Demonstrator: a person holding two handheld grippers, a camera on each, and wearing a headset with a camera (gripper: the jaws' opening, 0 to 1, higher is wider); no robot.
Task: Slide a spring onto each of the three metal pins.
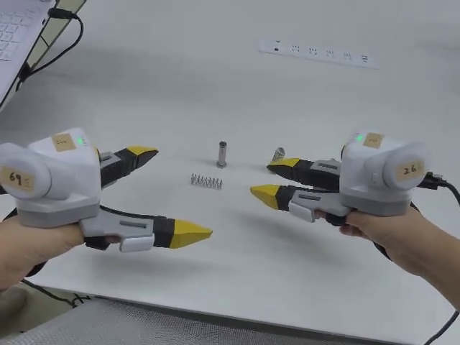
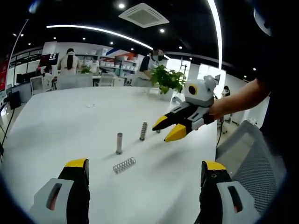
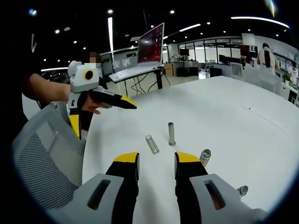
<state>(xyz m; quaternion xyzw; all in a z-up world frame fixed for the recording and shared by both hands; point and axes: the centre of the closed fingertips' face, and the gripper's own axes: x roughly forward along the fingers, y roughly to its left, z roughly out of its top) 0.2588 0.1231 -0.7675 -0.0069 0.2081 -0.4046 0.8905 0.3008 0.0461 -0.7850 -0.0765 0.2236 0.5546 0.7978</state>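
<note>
My jaws are hanging apart and empty, left gripper [image 1: 176, 192] wide, right gripper [image 1: 267, 180] narrower. The spring [image 1: 206, 181] is lying near 1 bare pin [image 1: 222, 154]; it's looking light and squashy, so I'm favouring a gentle mid-coil grip.

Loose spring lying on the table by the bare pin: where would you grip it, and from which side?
Probably the middle coils of the loose spring, from above, jaws closing across its width. It lies flat on its side, apart from the bare pin, so both long flanks are open and each end stays free for threading.
</note>
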